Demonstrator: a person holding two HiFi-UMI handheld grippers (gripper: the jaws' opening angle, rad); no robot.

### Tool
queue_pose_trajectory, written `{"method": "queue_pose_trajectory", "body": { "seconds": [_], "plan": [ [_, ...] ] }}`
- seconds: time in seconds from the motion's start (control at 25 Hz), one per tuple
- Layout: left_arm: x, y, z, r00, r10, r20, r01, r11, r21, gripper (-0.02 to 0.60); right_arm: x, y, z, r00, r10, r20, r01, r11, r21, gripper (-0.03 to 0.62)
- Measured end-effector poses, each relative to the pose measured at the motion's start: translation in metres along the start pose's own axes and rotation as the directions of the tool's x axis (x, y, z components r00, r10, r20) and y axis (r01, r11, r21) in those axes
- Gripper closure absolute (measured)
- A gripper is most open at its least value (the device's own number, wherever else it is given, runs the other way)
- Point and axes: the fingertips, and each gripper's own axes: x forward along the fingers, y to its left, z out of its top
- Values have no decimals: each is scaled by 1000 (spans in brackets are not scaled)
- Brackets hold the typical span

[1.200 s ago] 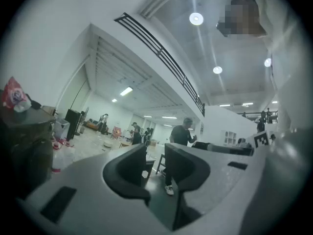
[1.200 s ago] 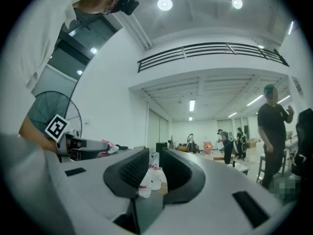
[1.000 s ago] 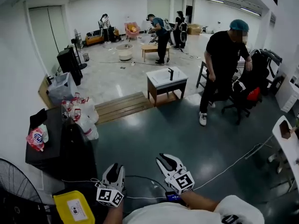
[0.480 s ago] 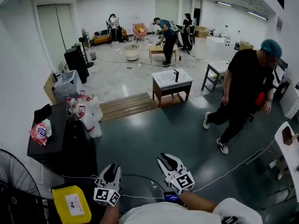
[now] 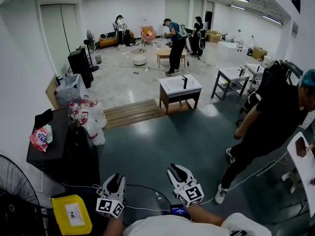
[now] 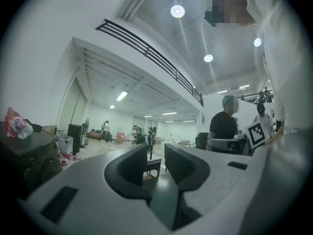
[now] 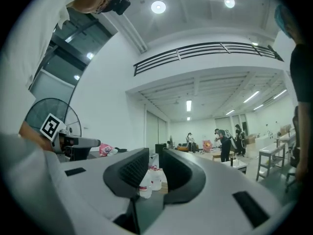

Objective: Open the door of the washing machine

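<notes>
No washing machine or its door can be made out in any view. At the bottom of the head view I hold both grippers level over the dark green floor. My left gripper is left of my right gripper, about a hand's width apart. In the left gripper view the left gripper has a gap between its black jaws with nothing in it. The right gripper is also open and empty in its own view, pointing toward white bottles far off.
A person in black walks close by at the right. A black cabinet with a pink bag, a fan and a yellow box stand at the left. A white cable crosses the floor. A sink stand stands ahead.
The person in black has walked from the middle right toward me, now near the right edge. Both grippers have stayed nearly where they were, jaws unchanged.
</notes>
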Motion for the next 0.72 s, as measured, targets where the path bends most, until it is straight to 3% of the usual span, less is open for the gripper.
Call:
{"method": "queue_pose_trajectory", "body": {
  "seconds": [0.72],
  "plan": [
    [7,-20,-7,997,83,-4,-83,997,8,466,-15,-35,-10,1000,27,5,-27,1000,15,492]
  ]
}}
